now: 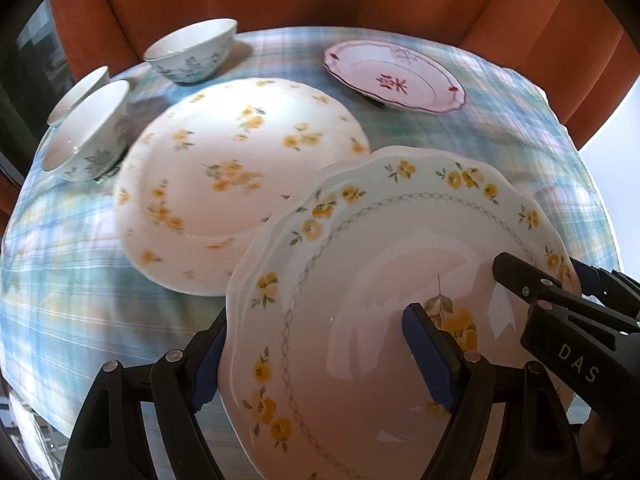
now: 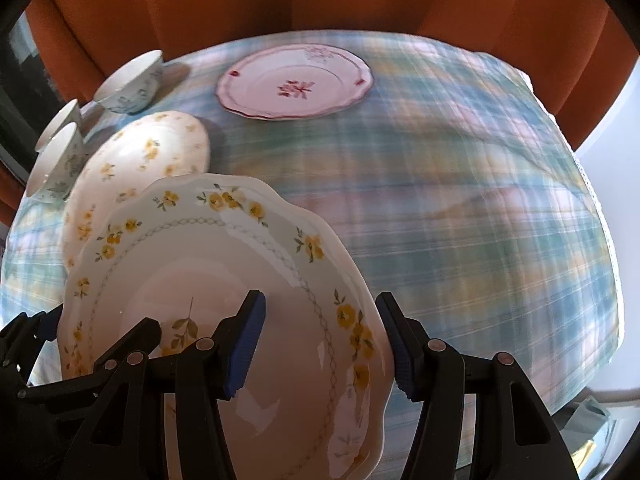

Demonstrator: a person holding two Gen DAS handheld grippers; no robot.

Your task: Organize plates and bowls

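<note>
From your left wrist view, your left gripper (image 1: 316, 356) straddles the near-left rim of the scalloped plate (image 1: 360, 272), one blue pad under the rim and the other over the plate's well, jaws closed onto the rim. The right gripper (image 1: 536, 280) pinches the same plate from the right edge. The plate is off the plaid tablecloth (image 1: 80, 248), tilted, its far edge overlapping the large flowered plate (image 1: 240, 168) that lies flat on the cloth. Beyond sit three bowls: one at the far left edge (image 1: 80, 90), a second just in front of it (image 1: 90, 132), a third (image 1: 192, 50) apart, further back. The pink-trimmed plate (image 1: 394, 76) lies alone at the far side. All the bowls and plates look empty.

From your right wrist view, your right gripper (image 2: 324, 344) has its jaws either side of the scalloped plate's (image 2: 208, 280) right rim, holding it. The large flowered plate (image 2: 152, 152) shows behind, partly covered, and the pink-trimmed plate (image 2: 296, 80) is well apart at the back.

As I judge it, you are early on: no plates are stacked yet. This plate looks bound for the flowered one; the pink plate and the bowls are left to gather.
</note>
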